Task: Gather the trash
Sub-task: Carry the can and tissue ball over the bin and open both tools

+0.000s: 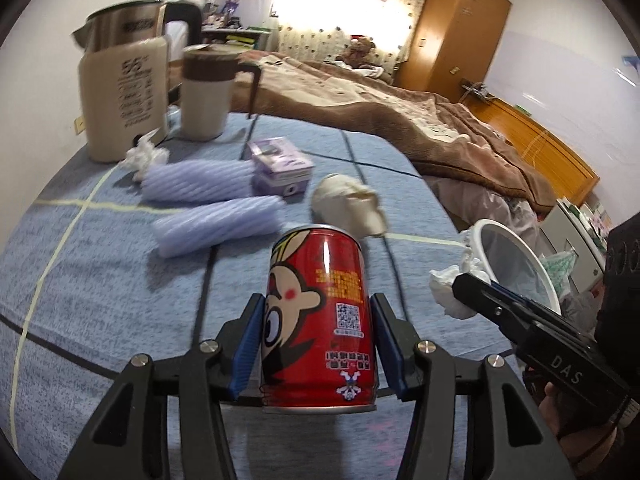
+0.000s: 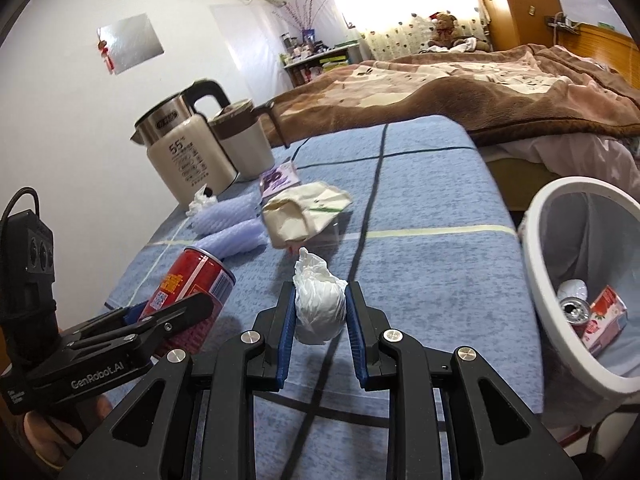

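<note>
From the left wrist, the left gripper (image 1: 318,320) had a red can (image 1: 318,316) pinched between its blue pads, the can lifted clear of the blue tablecloth (image 1: 100,280). Beyond it lay a crumpled paper bag (image 1: 348,206) near the middle of the table, two purple foam sleeves (image 1: 208,200) to its left, and a small purple box (image 1: 280,164) behind them. A kettle (image 1: 120,92) and a mug (image 1: 212,92) stood at the far left corner, with a scrap of tissue (image 1: 146,156) at the kettle's foot. Off the table's right edge the white bin (image 1: 516,264) showed its rim, and the right gripper (image 1: 468,286) came in there, clamped on a tissue wad (image 1: 452,284).

From the right wrist, the right gripper (image 2: 320,308) was pressed tight on that white tissue wad (image 2: 320,304), held above the cloth near the table's near edge. At the left, the left gripper (image 2: 176,312) gripped the red can (image 2: 196,276), tilted. The paper bag (image 2: 304,212) sat further back, foam sleeves (image 2: 232,228) beside it. The bin (image 2: 536,264) stood just off the right edge, with a can and a pink carton inside.
</note>
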The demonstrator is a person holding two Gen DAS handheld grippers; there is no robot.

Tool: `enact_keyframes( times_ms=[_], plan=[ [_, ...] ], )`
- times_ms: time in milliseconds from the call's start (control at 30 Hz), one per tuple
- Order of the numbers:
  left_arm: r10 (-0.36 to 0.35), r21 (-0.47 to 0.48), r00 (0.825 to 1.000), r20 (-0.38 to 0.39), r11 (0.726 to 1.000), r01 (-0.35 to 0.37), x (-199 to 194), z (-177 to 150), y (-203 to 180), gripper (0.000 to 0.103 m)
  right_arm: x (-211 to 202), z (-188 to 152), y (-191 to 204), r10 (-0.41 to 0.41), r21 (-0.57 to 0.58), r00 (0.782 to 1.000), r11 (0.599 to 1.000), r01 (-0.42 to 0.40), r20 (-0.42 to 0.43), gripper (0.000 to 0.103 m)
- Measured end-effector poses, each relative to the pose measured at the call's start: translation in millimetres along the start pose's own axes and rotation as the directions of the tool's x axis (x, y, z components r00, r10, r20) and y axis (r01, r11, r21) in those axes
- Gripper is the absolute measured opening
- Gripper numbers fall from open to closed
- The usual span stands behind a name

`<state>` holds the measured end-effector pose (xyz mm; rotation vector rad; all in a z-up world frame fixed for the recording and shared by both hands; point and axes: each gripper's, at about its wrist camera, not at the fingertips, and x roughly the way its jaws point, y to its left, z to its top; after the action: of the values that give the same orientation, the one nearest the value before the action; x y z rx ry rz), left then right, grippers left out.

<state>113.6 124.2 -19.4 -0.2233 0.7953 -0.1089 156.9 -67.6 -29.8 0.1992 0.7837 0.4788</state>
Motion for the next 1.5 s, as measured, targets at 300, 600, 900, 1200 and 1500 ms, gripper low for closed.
enact_keyframes(
  times_ms=[300,600,900,1200,1500],
  plan=[
    [-0.058,0.095,0.998,0.025,0.994,0.055,-3,10,-53,0.055,-34,3,-35,-0.06,0.056,0.997,0.997,0.057,0.051,0.025],
    [-0.137,0.193,0.99,0.016,0.972,0.131,8,14,-116,0.055,-76,6,-83,-0.136,0.123,0.985,0.985,0.122,0.11,0.025],
    [-0.21,0.256,0.977,-0.027,0.944,0.21,25,14,-169,0.055,-106,7,-128,-0.204,0.177,0.971,0.968,0.18,0.126,0.025],
    [-0.258,0.298,0.963,-0.074,0.916,0.268,46,15,-208,0.055,-122,9,-173,-0.304,0.215,0.947,0.937,0.276,0.107,0.025],
    [-0.264,0.311,0.956,-0.127,0.905,0.291,70,10,-236,0.055,-113,8,-214,-0.363,0.243,0.931,0.907,0.344,0.033,0.026]
  ],
)
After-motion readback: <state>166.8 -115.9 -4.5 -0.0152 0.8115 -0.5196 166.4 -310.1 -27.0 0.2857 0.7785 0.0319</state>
